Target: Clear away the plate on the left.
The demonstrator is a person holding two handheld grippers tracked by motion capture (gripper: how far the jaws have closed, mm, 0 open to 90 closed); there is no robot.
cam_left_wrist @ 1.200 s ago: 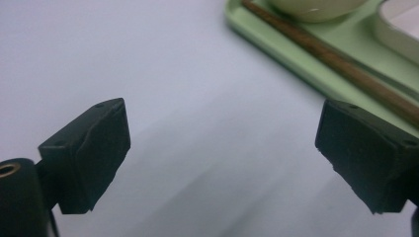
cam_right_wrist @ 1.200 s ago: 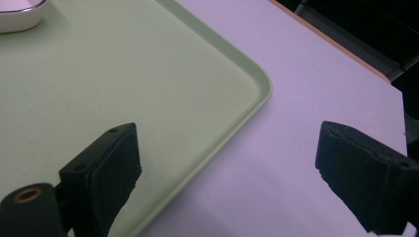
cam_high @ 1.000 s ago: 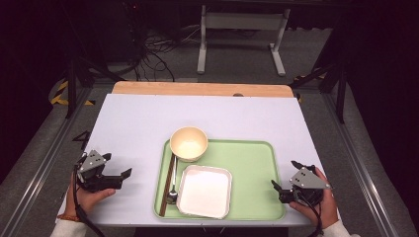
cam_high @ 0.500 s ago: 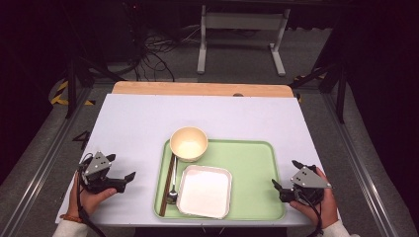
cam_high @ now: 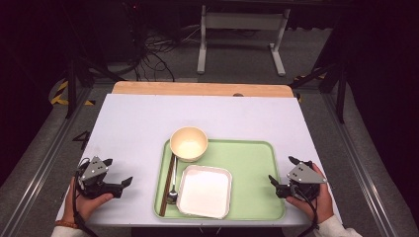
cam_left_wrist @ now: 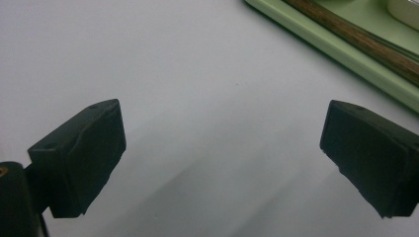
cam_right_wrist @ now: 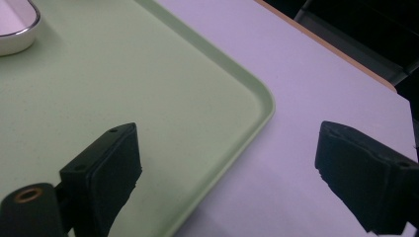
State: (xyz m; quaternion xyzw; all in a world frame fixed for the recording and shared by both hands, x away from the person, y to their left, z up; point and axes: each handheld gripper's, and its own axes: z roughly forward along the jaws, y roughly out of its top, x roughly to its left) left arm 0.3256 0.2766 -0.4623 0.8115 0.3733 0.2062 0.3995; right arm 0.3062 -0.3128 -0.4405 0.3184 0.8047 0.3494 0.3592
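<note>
While both claws sit low in the frame with jaws spread and empty, nothing looks handled yet. The left gripper [cam_high: 118, 187] rests lower left, apart from the green tray [cam_high: 247, 158]; the right gripper [cam_high: 284, 175] hangs at the tray's right edge. Chopsticks [cam_high: 168, 182], spoon [cam_high: 173, 190], square dish [cam_high: 204, 191], then bowl [cam_high: 188, 143] lie on it.

Your tray [cam_high: 247, 168] was pale green on a white table [cam_high: 148, 123] with a tan wooden far edge. On it sat a cream bowl [cam_high: 188, 143], a white square dish [cam_high: 205, 191], dark brown chopsticks [cam_high: 168, 180] and a silver spoon [cam_high: 173, 190]. Your left gripper [cam_high: 121, 186] and right gripper [cam_high: 281, 174] were black with grey top plates.
</note>
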